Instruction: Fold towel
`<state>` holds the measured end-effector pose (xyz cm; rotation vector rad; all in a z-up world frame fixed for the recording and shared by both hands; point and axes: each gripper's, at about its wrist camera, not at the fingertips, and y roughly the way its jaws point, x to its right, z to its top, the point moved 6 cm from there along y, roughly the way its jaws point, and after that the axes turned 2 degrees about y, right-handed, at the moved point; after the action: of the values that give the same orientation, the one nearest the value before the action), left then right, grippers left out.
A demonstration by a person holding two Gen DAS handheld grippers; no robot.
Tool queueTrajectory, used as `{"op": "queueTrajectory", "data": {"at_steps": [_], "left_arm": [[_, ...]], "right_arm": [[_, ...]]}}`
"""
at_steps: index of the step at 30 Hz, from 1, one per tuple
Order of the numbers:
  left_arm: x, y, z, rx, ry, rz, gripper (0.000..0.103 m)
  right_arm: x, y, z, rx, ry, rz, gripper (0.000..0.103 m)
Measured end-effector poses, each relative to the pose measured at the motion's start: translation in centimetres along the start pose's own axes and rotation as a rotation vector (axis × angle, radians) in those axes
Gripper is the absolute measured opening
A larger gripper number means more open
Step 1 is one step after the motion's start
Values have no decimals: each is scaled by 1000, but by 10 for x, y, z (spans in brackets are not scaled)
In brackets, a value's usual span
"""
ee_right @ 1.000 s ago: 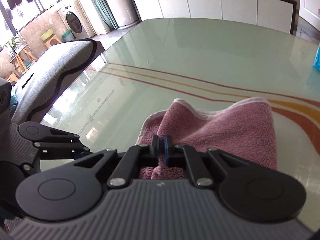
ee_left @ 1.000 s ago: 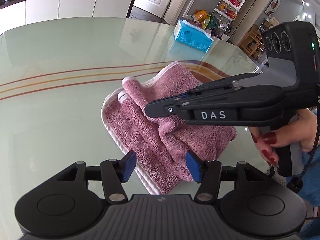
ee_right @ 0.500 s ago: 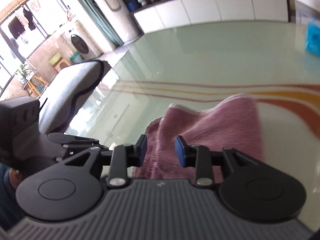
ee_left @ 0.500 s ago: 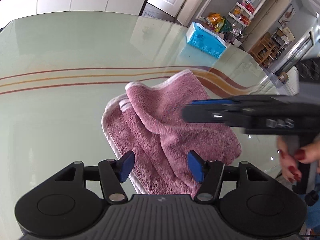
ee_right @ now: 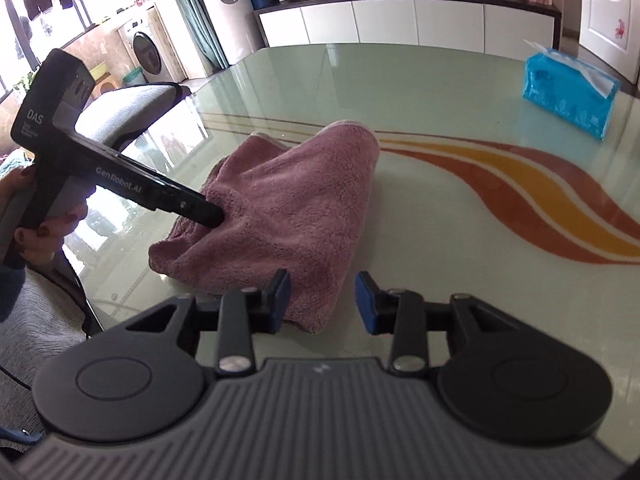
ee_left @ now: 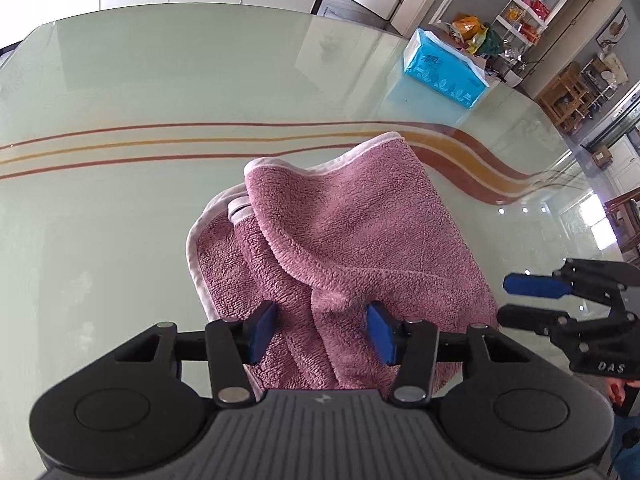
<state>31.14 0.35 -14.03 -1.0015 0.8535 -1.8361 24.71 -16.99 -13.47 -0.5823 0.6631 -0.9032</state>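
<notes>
Glossy green desk [ee_left: 120,92] is carrying the rumpled pink towel [ee_left: 360,232]; left tool [ee_left: 322,334] is closing over its near fold to pinch it, while right tool [ee_right: 322,300] is opening, empty.

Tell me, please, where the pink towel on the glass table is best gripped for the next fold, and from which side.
Probably grip the pink towel at its raised far corner with the white hem. That corner stands free of the glass table, so a claw can close over the edge. Come from the tissue-pack side; the near end is bunched in thick rolls.
</notes>
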Motion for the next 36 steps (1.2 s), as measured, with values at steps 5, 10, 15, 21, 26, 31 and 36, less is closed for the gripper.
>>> {"op": "queueTrajectory", "data": {"at_steps": [5,10,15,21,26,31,36], "left_arm": [[-7,-6,-1,1,-47,15,49],[-13,-6,-3,-4,-92,13,49],[-8,-4,0,-6,-86,5,40],[0,-8,3,5,-51,0,17],[8,-18,7,31,-24,-17,12],[11,-35,17,64,-28,-43,11],[8,-53,17,79,-26,-44,11]], "right_arm": [[0,-7,-3,8,-19,36,38],[1,-5,-10,-24,-22,57,39],[-6,1,-16,-43,-39,76,39],[-13,7,-21,-56,-84,50,39],[-15,10,-24,-57,-95,18,35],[-16,2,-21,-38,-101,9,21],[-30,-1,-19,-41,-158,23,20]]}}
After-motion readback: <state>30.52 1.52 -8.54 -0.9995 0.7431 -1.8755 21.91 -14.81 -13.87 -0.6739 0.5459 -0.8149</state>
